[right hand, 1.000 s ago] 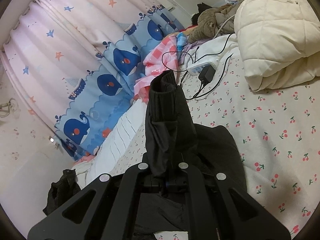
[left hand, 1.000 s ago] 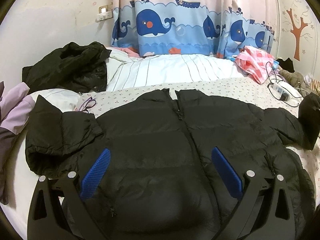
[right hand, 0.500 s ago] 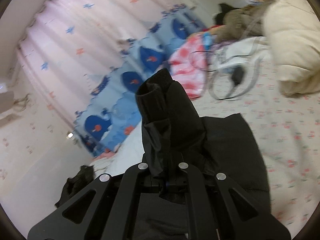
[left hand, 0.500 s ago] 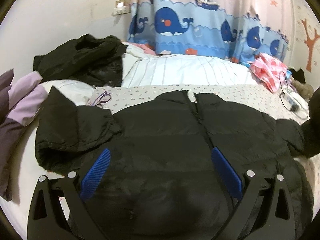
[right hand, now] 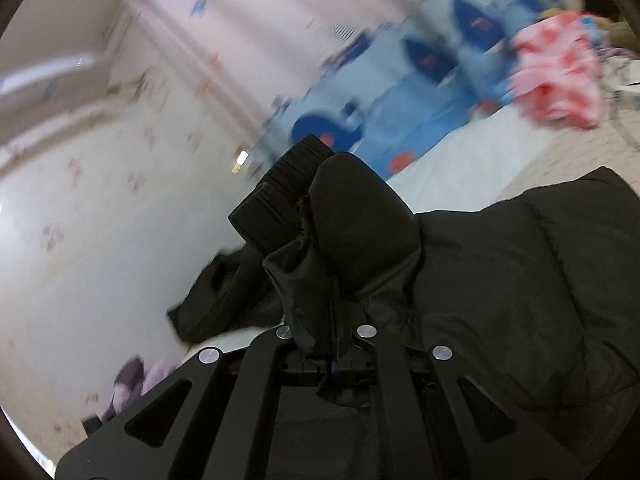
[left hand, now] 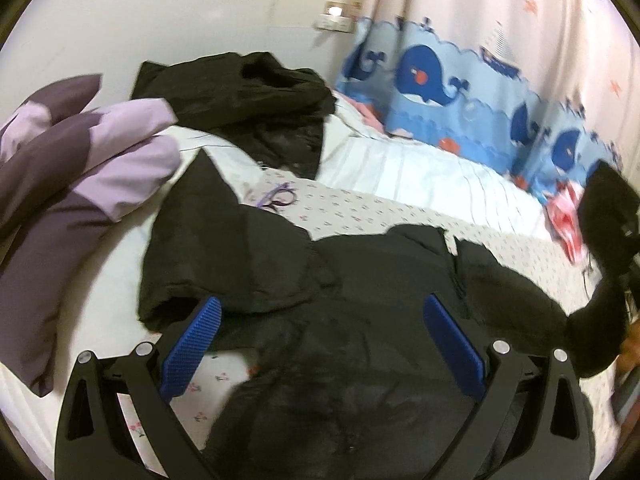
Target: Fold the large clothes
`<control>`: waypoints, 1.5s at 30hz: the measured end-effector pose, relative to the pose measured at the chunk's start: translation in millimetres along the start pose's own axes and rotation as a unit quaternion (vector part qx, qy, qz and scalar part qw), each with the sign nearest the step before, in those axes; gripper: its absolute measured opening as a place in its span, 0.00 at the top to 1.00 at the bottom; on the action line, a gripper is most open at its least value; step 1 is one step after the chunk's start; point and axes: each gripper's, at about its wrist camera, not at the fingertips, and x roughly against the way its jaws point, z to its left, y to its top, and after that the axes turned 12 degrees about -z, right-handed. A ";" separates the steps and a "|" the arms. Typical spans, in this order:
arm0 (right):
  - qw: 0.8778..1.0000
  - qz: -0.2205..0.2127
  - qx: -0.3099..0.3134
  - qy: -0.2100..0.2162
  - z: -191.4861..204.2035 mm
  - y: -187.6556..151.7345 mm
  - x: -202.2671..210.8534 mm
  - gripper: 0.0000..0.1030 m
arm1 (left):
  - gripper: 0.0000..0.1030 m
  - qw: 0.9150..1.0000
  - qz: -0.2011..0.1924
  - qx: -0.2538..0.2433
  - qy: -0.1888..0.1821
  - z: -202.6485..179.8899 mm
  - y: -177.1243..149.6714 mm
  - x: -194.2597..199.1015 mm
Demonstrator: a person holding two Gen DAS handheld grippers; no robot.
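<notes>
We are looking at the left gripper (left hand: 320,344): black plastic frame arms with triangular cut-outs and round silver screw heads, leading out to fingers (left hand: 191,346) faced with ribbed blue pads. The right gripper (right hand: 332,360) is showing the same black frame and silver screws.

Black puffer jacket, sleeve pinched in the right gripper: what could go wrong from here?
1. The right gripper pinches only the sleeve end; slick fabric could slip out mid-fold.
2. The left gripper hangs open above the black puffer jacket, so its body may drag.
3. Glasses lie beside the other sleeve and could be swept.
</notes>
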 end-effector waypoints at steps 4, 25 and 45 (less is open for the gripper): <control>0.996 0.081 0.030 0.020 45.1 -64.6 -60.2 0.97 | 0.06 1.000 -0.002 0.023 0.008 19.7 5.8 3.0; 0.942 0.313 0.122 -0.003 98.3 -199.6 -125.4 0.13 | 0.06 0.998 0.005 0.063 0.016 48.3 10.7 1.9; 0.972 0.206 -0.039 -0.106 -18.2 -110.9 -51.6 0.09 | 0.06 0.998 -0.020 -0.055 0.029 35.8 24.8 -14.4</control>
